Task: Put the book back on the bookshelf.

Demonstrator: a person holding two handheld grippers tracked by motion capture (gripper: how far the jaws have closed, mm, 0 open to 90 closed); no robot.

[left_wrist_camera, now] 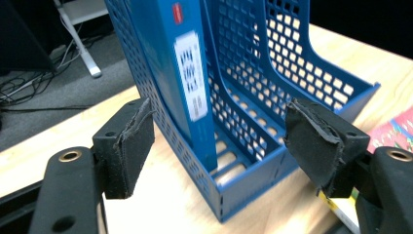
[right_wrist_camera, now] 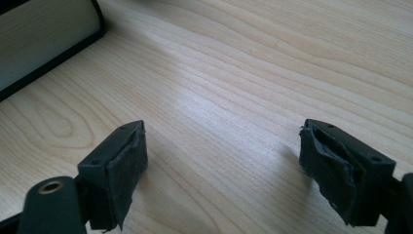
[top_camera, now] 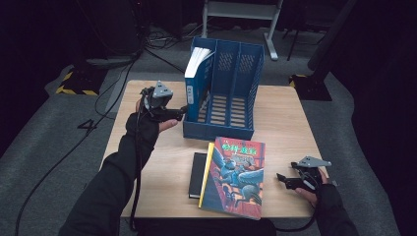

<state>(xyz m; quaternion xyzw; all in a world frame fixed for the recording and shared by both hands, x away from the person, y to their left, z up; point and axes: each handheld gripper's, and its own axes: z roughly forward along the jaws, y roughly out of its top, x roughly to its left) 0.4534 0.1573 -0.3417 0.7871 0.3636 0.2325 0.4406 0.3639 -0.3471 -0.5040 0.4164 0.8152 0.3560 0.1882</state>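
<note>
Backing the open, empty left tool (top_camera: 183,111) squarely off the blue book (top_camera: 195,81) in the file rack's (top_camera: 246,78) nine-o'clock slot avoids toppling it; right tool (top_camera: 280,178) rests open.

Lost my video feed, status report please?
Left tongs open, empty, beside rack. Right tongs open, empty. Blue book upright in end slot. Nothing blocking.

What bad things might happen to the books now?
The blue book leans in the file rack with nothing gripping it, since the left gripper is open beside it; it might tip further. The colourful book lies half on a black book near the table edge, so a clumsy grab may push it off.
</note>
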